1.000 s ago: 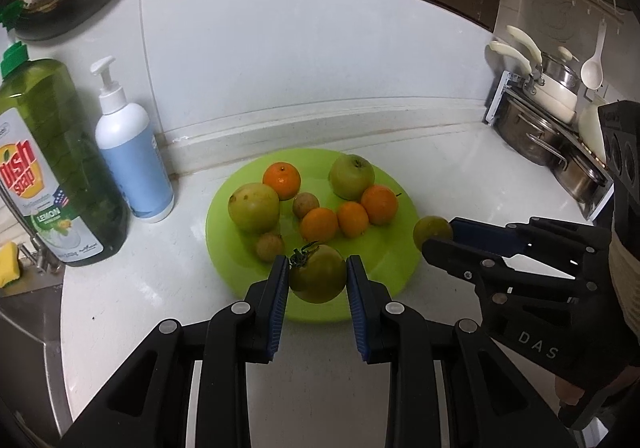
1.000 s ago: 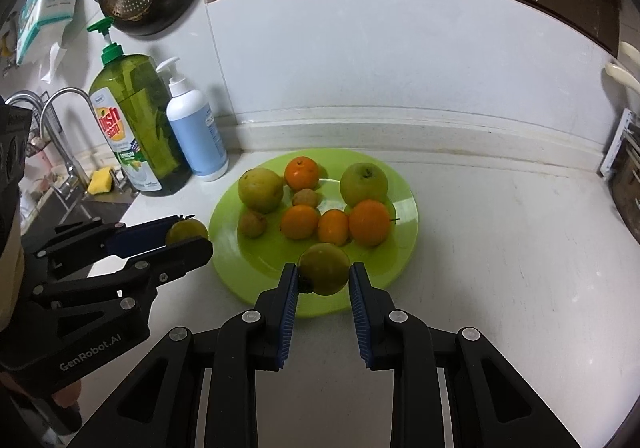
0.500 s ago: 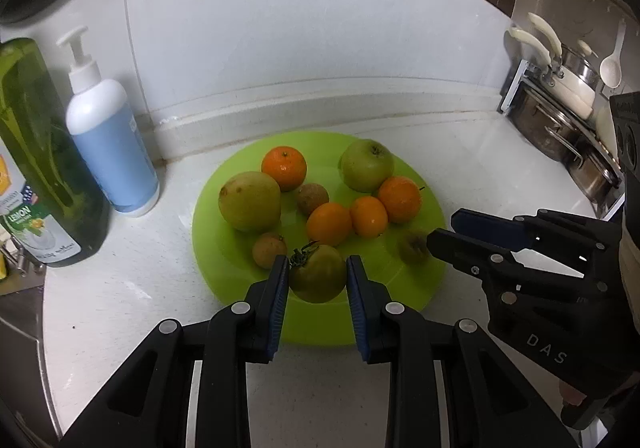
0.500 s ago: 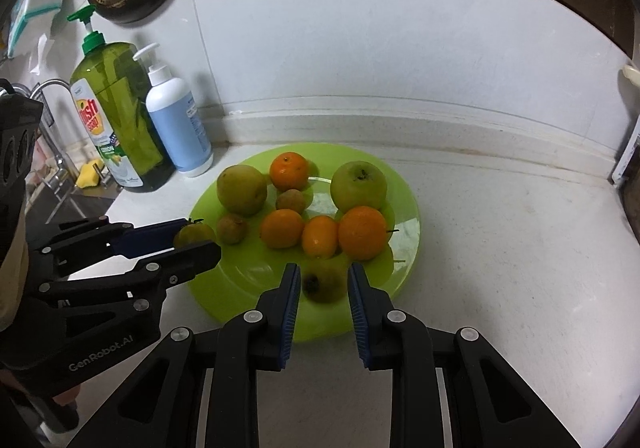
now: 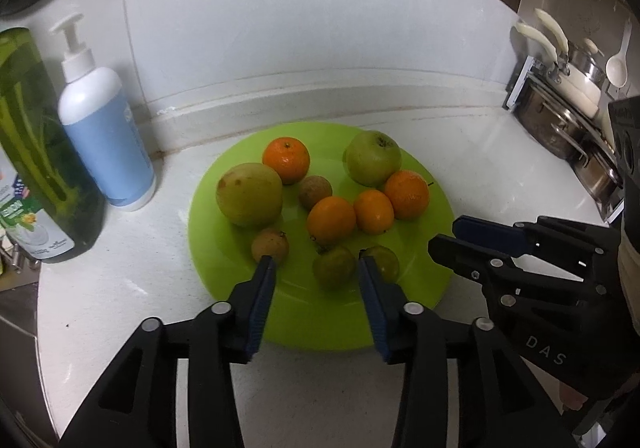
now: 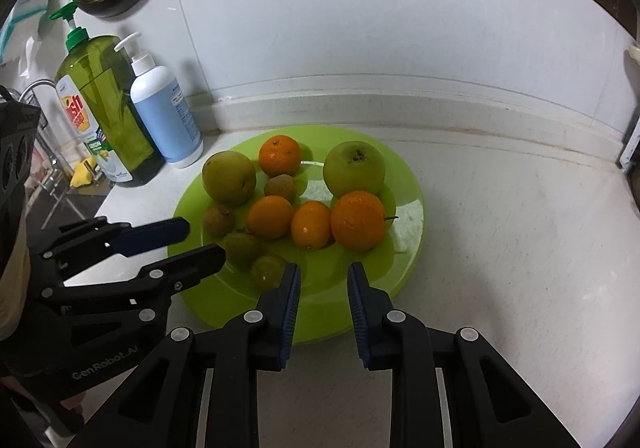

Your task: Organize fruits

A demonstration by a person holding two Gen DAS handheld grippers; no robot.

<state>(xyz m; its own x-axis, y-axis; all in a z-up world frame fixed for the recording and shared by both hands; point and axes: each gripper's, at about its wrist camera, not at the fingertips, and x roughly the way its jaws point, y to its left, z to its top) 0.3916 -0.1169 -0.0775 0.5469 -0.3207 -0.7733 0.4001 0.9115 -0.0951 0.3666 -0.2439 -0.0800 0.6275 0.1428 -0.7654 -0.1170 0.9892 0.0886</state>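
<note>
A lime-green plate (image 5: 224, 280) (image 6: 404, 260) on the white counter holds several fruits: oranges, a green apple (image 5: 373, 157) (image 6: 354, 168), a pear-like fruit (image 5: 249, 194) (image 6: 229, 177) and small brown ones. Two small green fruits lie side by side at the plate's front: one (image 5: 334, 267) (image 6: 242, 246) rests between the fingers of my open left gripper (image 5: 317, 266), the other (image 5: 385, 261) (image 6: 269, 270) lies just left of my open, empty right gripper (image 6: 323, 272). Neither is gripped.
A blue-and-white pump bottle (image 5: 105, 132) (image 6: 165, 116) and a green dish-soap bottle (image 5: 36, 168) (image 6: 105, 116) stand left of the plate. A sink edge with a tap (image 6: 44, 168) lies far left. Pots on a rack (image 5: 568, 116) stand at right. A backsplash wall is behind.
Both grippers moved forward over the plate and opened. Each let go of its small green fruit, and both fruits now lie on the plate's front.
</note>
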